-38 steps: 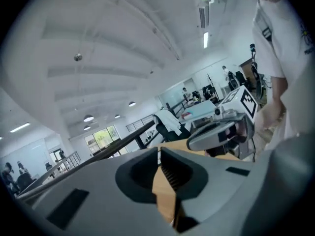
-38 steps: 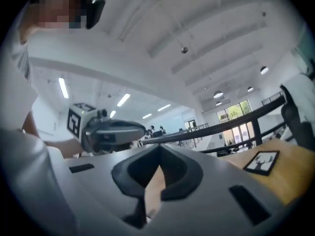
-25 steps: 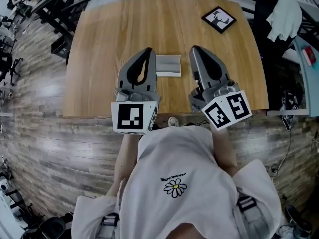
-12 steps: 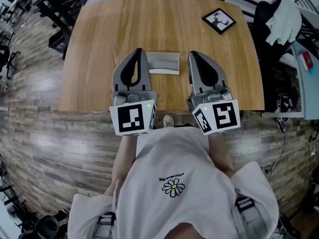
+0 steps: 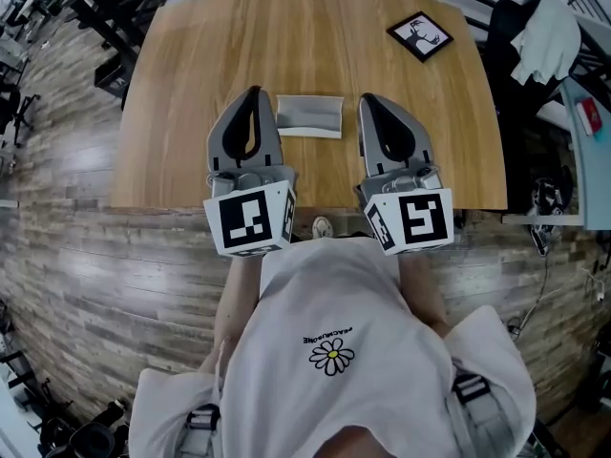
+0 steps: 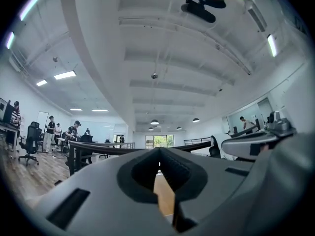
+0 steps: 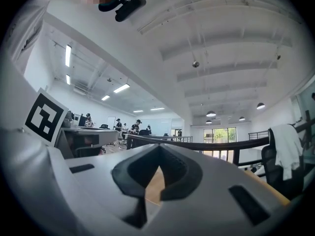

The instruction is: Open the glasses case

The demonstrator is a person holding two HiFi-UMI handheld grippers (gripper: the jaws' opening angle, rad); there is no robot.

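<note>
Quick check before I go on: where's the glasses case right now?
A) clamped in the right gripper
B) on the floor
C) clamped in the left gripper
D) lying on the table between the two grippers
D: the grey glasses case lies flat on the table between the left gripper and right gripper, whose jaws are together on nothing.

Your table [image 5: 191, 84] is pale wood, smooth with a satin grain. The glasses case [image 5: 309, 114] looks matt grey and cloth-like. Your left gripper [image 5: 253, 92] and right gripper [image 5: 368, 99] have smooth matt grey plastic shells with dark ribbed pads [image 6: 179, 171]. Your shirt [image 5: 334, 294] is white cloth.
</note>
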